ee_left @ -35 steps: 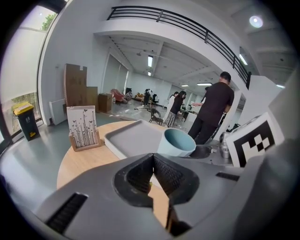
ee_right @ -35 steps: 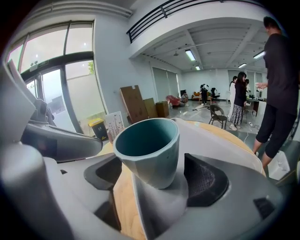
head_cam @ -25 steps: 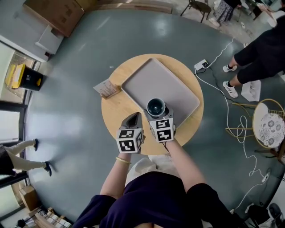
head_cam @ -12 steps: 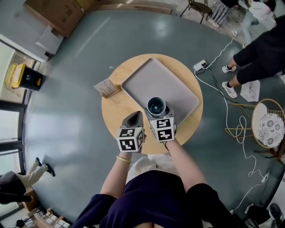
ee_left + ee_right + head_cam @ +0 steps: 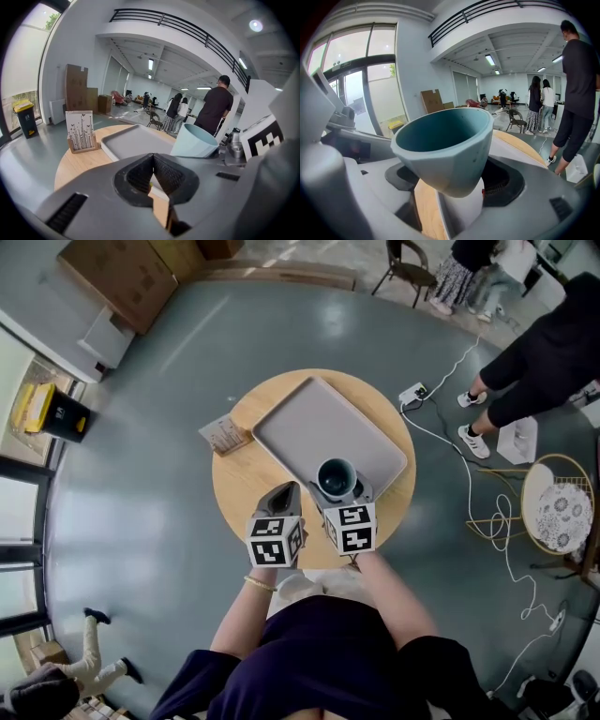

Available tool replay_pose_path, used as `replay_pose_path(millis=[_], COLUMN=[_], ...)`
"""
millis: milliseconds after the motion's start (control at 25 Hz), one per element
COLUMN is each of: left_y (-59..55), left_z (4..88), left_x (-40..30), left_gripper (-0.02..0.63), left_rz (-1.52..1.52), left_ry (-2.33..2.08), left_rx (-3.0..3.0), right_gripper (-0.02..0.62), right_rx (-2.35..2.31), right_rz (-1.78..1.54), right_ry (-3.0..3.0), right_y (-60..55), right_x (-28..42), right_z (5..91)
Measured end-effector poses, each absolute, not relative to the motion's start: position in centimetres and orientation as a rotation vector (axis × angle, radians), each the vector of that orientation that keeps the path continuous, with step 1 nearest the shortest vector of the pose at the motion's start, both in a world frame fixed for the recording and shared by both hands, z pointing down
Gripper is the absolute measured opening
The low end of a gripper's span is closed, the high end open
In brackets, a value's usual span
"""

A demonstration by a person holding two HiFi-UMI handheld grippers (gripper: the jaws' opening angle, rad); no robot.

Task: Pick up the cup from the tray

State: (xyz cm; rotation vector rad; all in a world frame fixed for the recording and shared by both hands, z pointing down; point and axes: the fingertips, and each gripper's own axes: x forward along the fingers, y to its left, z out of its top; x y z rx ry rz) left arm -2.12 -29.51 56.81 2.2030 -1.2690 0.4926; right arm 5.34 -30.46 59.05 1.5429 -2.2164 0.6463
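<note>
A pale teal cup [image 5: 336,478] [image 5: 445,147] is held between the jaws of my right gripper [image 5: 339,493] [image 5: 450,180], lifted a little over the near edge of the grey tray [image 5: 319,426] on the round wooden table [image 5: 244,470]. The cup [image 5: 194,140] shows at the right of the left gripper view, tilted slightly. My left gripper [image 5: 278,501] [image 5: 152,171] hovers over the table's near side, left of the cup, jaws together with nothing between them.
A small card stand [image 5: 225,434] [image 5: 82,131] sits on the table's left edge beside the tray. A white cable and power strip [image 5: 412,393] lie on the floor at right. People stand at the upper right; a round wire stool [image 5: 558,512] is farther right.
The right gripper has raised the cup slightly, and the view has shifted a little. The left gripper has stayed put. People in the background have moved.
</note>
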Motion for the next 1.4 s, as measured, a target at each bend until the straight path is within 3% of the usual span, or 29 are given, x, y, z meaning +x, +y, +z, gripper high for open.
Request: replay_pose_path(millis=[1400], left_y=[-25.3], left_z=[53.7], left_x=[-0.3], left_gripper=[0.008], left_rz=[0.466], left_ry=[-1.254], left_rx=[2.291], right_gripper=[0.382], right_rx=[1.601], right_rz=[0.625], right_ry=[-2.221], right_y=[-24.1], right_x=[7.9], right_z=[54.7])
